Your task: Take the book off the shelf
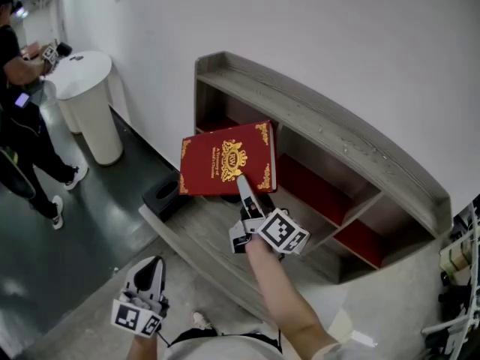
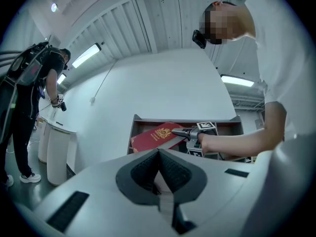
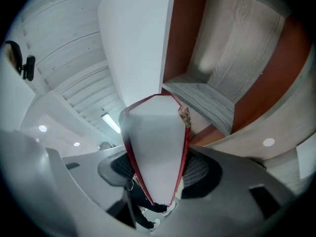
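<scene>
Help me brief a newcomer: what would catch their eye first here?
A red hardcover book with gold ornament stands out, clamped in the right gripper before the grey wood-grain shelf unit with red back panels. Low at left, the left gripper hangs shut and empty.

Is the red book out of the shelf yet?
Nearly done. The red hardcover book with gold decoration already looks clear of the grey wooden shelf, up in the air in front of it. The right gripper is clamped on its edge. The left gripper hangs low, shut and empty. What is left: carrying the book fully away, perhaps setting it down.
</scene>
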Motion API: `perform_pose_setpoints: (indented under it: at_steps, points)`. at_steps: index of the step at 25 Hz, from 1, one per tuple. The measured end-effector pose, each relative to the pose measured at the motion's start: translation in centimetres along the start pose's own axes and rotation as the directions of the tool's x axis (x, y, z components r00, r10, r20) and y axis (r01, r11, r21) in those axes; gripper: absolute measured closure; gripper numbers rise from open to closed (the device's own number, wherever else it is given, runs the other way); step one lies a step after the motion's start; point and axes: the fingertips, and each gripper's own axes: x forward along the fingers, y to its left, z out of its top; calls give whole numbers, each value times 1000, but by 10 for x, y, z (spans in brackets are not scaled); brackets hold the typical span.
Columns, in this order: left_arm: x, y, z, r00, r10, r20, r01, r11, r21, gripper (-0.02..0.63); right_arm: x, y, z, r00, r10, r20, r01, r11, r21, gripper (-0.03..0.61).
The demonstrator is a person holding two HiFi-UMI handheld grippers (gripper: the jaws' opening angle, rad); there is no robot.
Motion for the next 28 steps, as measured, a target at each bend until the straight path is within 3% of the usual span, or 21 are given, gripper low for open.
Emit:
perform_pose_setpoints:
  at_steps: [12, 28]
  points:
    - [10, -22, 9, 1000, 1, 15, -1, 1000, 21, 597, -48, -3, 21, 999, 26, -34, -30, 992, -126, 322]
    - [22, -23, 50, 998, -2, 59, -6, 991, 136, 597, -100, -3, 68, 999, 10, -35, -22, 933, -359, 322]
